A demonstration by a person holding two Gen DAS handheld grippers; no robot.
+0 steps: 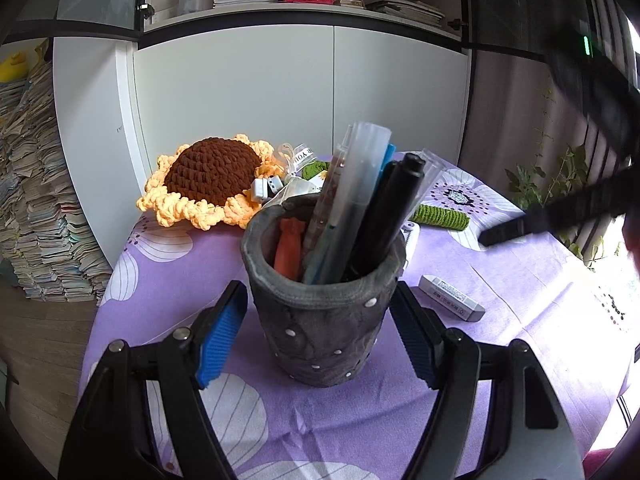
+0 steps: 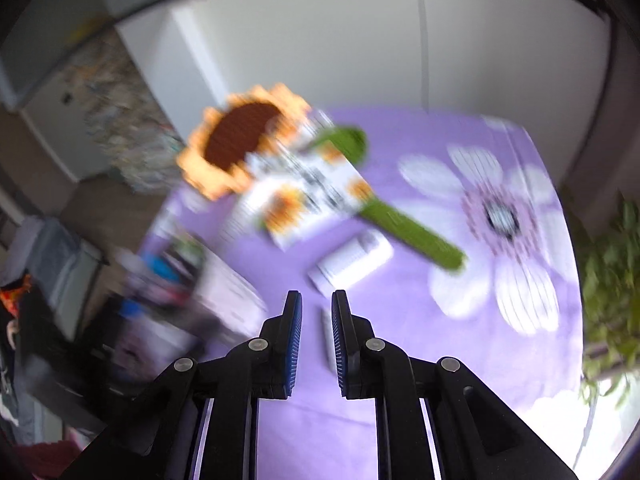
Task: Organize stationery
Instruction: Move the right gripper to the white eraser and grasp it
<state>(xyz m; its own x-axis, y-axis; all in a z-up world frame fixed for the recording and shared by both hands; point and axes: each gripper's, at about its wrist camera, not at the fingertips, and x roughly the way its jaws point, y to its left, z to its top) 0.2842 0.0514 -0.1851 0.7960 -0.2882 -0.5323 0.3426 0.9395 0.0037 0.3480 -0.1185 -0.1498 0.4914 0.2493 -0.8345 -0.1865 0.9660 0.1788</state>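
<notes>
A dark grey fabric pen holder [image 1: 320, 320] stands on the purple flowered tablecloth [image 1: 500, 360]. It holds several pens, a clear marker and an orange item. My left gripper [image 1: 319, 292] has its blue pads against both sides of the holder. A grey eraser in a sleeve [image 1: 452, 296] lies just right of the holder. In the right wrist view my right gripper [image 2: 316, 300] points down at the cloth with its jaws nearly together and nothing between them. The eraser [image 2: 326, 336] shows past the gap. The right gripper [image 1: 496, 234] appears blurred at the right of the left wrist view.
A crocheted sunflower [image 1: 208, 178] with a green stem [image 2: 412, 232] and a printed card [image 2: 304, 196] lie at the back of the table. A small white item [image 2: 352, 260] lies beside the stem. A white cabinet stands behind, book stacks [image 1: 36, 200] at left, a plant [image 2: 612, 260] at right.
</notes>
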